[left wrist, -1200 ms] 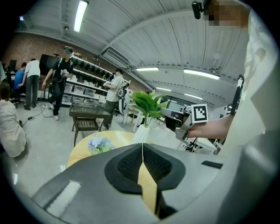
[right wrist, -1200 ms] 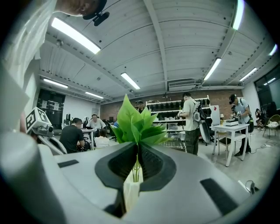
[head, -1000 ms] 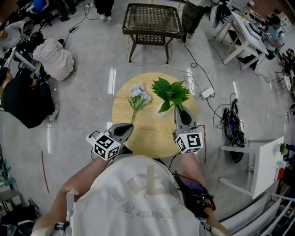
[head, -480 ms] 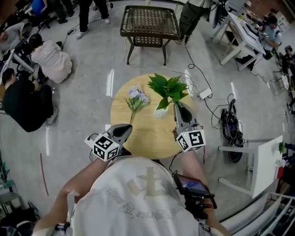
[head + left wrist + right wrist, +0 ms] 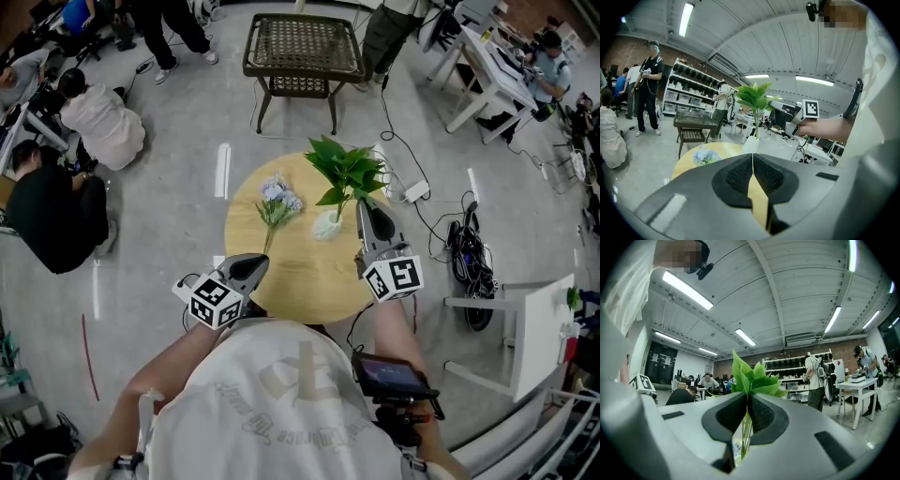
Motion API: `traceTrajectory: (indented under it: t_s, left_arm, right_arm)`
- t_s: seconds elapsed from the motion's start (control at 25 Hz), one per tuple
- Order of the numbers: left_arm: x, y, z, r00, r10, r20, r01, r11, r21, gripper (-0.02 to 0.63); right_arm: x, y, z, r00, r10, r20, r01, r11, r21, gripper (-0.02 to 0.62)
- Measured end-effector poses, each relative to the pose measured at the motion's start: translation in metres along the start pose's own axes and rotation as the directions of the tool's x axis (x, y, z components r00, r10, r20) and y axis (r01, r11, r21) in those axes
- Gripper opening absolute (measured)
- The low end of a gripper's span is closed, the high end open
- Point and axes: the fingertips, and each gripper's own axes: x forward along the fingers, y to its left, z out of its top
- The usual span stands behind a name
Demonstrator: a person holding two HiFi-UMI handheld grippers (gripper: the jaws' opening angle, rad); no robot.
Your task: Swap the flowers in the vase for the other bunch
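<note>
A white vase (image 5: 325, 226) stands right of centre on the round wooden table (image 5: 291, 272). My right gripper (image 5: 365, 207) is shut on the thin stems (image 5: 746, 433) of the green leafy bunch (image 5: 346, 172), held level just above the vase; the lower stems still run down to its mouth. In the right gripper view the leaves (image 5: 752, 377) rise beyond the closed jaws. The blue-purple bunch (image 5: 279, 197) lies flat on the table left of the vase. My left gripper (image 5: 250, 266) rests shut and empty at the table's near-left edge; its view shows the vase (image 5: 750, 144) and blue flowers (image 5: 705, 157).
A wicker side table (image 5: 304, 46) stands beyond the round table. People sit on the floor at the far left (image 5: 56, 197). Cables and a power strip (image 5: 416, 191) lie to the right, with a white table (image 5: 539, 323) further right.
My right gripper has risen with the green bunch, drawing its stems up out of the vase. The left gripper has stayed put.
</note>
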Motion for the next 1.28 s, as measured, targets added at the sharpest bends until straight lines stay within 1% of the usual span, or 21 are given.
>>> traceTrajectory:
  t_s: [0.16,0.32,0.52,0.8,1.0,1.28]
  left_arm:
    - [-0.004,0.0,0.006,1.0,0.0,0.0,0.0,1.0,-0.002,0.009]
    - [-0.004,0.001,0.002,1.0,0.001,0.005,-0.001,1.0,-0.001,0.009]
    - [-0.004,0.006,0.012,1.0,0.002,0.004,-0.002,1.0,-0.005,0.009]
    - [-0.005,0.005,0.004,1.0,0.004,0.008,-0.004,1.0,-0.007,0.009]
    - [-0.007,0.005,-0.003,1.0,-0.004,0.01,0.004,1.0,-0.004,0.009]
    - [-0.005,0.004,-0.005,1.0,-0.013,0.005,0.013,1.0,-0.003,0.009]
  right_arm:
    - [0.006,0.001,0.01,1.0,-0.003,0.013,0.003,1.0,0.01,0.012]
    - [0.009,0.003,0.012,1.0,0.001,0.026,-0.002,1.0,0.01,0.012]
    - [0.023,-0.003,0.026,0.999,0.003,0.044,-0.003,1.0,0.007,0.012]
    - [0.022,-0.001,0.037,0.997,-0.001,0.075,-0.001,1.0,0.016,0.012]
    - [0.021,0.0,0.04,0.995,-0.018,0.096,0.015,0.999,0.039,0.012]
    - [0.022,-0.003,0.054,0.99,-0.036,0.137,0.029,0.998,0.055,0.012]
